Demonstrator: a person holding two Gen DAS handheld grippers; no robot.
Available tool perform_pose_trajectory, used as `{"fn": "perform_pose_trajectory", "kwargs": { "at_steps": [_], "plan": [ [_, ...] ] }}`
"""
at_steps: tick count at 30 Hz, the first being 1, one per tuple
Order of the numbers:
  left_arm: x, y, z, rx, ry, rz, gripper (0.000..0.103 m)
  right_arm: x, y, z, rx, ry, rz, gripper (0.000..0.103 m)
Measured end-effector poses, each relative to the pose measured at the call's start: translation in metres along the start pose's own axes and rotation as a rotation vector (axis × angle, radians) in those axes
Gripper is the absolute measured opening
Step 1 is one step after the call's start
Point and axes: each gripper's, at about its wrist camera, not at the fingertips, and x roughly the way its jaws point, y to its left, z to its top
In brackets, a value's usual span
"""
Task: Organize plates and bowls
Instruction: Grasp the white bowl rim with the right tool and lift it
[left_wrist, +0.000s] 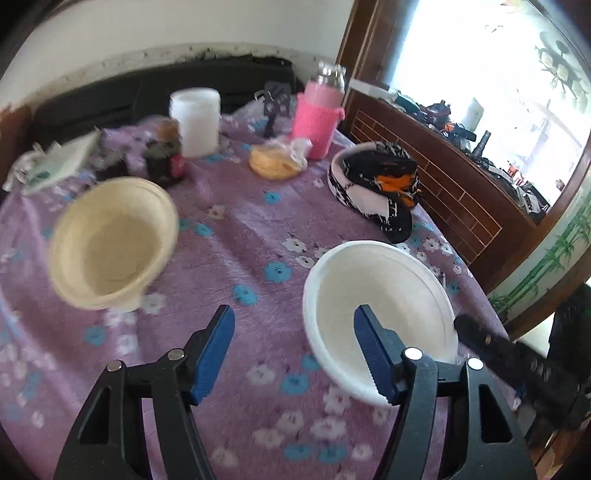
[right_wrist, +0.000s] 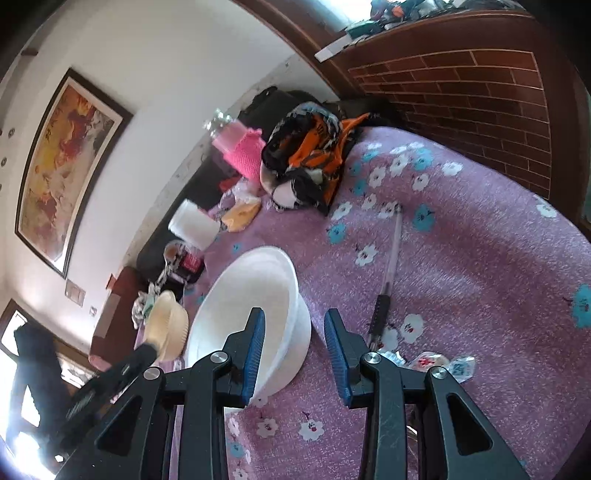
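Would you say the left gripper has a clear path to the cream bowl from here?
Probably yes. The left gripper is open and holds nothing, and only bare tablecloth lies between it and the cream bowl. The white bowl sits on the other side.

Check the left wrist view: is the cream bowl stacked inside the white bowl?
No, the cream bowl sits apart on the purple tablecloth, well left of the white bowl, which is empty.

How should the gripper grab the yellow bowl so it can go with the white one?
Take the yellow bowl by its rim, one finger inside and one outside. It is wide and round, too broad to span across, and it looks open side up, so the thin rim is the easy part. Come from the near side, over the bare cloth; bottles crowd the far side.
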Motion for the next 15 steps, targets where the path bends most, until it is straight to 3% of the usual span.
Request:
{"fn": "perform_pose_trajectory", "kwargs": {
  "at_steps": [3, 4, 6, 15],
  "plan": [
    [0.021, -0.006, 0.002, 0.017, 0.032, -0.023, 0.054, 0.008, 0.004, -0.003, -0.02, 0.031, -0.003, 0.034],
    [0.03, -0.011, 0.002, 0.033, 0.043, -0.013, 0.037, 0.011, 0.006, -0.004, -0.033, 0.033, -0.021, 0.033],
    [0.04, -0.014, -0.002, 0.042, 0.07, -0.014, 0.01, 0.015, 0.007, -0.006, -0.049, 0.044, -0.032, 0.015],
    [0.0, -0.015, -0.009, 0.079, -0.014, 0.038, 0.01, 0.01, 0.02, -0.013, -0.11, 0.032, 0.014, 0.012]
  ]
}}
